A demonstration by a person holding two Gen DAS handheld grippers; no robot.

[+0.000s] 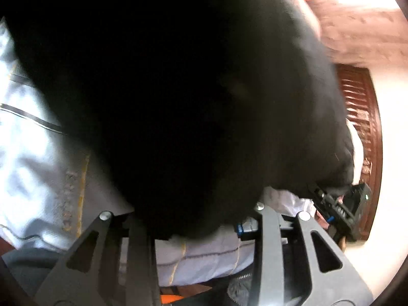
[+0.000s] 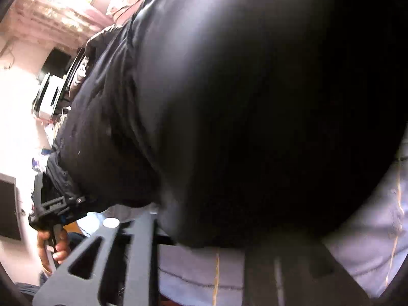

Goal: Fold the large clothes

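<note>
One black padded jacket (image 1: 193, 97), smooth and puffy, bulges over a pale striped bedsheet (image 1: 33, 158) and fills both views. Two grippers: left gripper (image 1: 204, 232) and right gripper (image 2: 201, 239), each with jaws spread, fabric between; contact cannot be told. Only the right view shows a hand (image 2: 51, 244); only the left, a carved wooden panel (image 1: 362, 117).

- Both fisheye views are dominated by a black garment (image 1: 178, 89), underexposed and nearly featureless.
- Background overexposes: white glare at 1 to 4 o'clock in the left view, 9 to 11 o'clock in the right.
- Motion blur softens all edges; rims curve and vignette.
</note>
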